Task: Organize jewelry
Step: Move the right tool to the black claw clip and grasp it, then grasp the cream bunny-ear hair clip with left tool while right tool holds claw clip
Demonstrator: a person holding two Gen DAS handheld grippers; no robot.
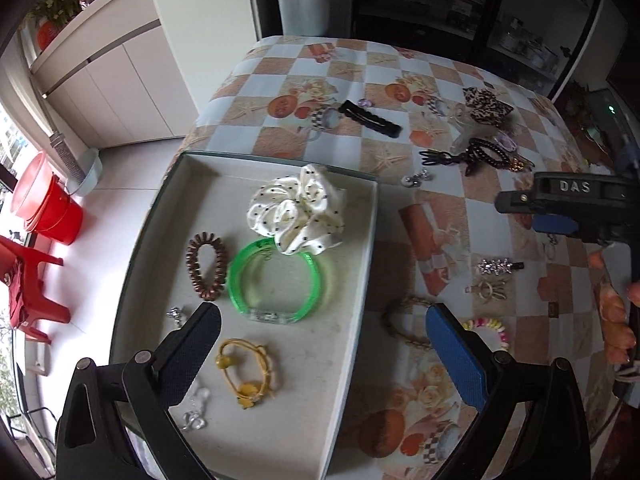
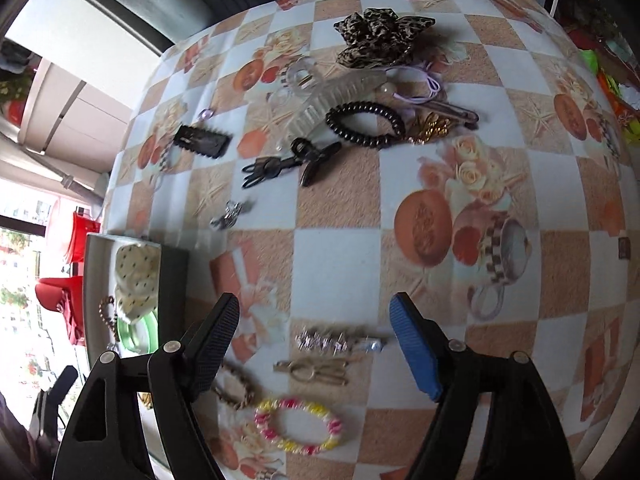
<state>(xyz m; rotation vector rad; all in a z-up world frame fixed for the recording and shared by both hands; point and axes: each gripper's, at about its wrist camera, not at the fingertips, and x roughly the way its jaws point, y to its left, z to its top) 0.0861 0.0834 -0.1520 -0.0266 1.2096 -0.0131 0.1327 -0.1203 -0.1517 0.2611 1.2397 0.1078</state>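
Left hand-held gripper [image 1: 322, 340] hangs steeply nose-down over the near end of the tray [image 1: 362, 280]. The tray's right wall runs up between its two fingers; the tray's far wall lies well ahead. Beyond that, the table [image 1: 360, 64] edge curves away, with floor off to the left. Jaws stand wide, nothing between the pads. Bare tray floor sits just ahead of the fingers.

In the tray, ahead of this gripper: green bangle [image 1: 274, 282], brown coil tie [image 1: 206, 266] to its left, white dotted scrunchie [image 1: 298, 208] beyond and overlapping the bangle's far rim. Yellow cord tie [image 1: 248, 374] lies close by the left finger.

Right hand-held gripper [image 2: 314, 354] also points steeply down, over open table to the right of the tray. Jaws wide, holding nothing. Between and just below its fingers: rhinestone clip [image 2: 338, 340], gold clip [image 2: 314, 372], pink-yellow bead bracelet [image 2: 300, 426]. A clear stretch of cloth lies ahead. Further ahead still, a crowded cluster: black coil tie [image 2: 366, 124], leopard scrunchie [image 2: 378, 34].
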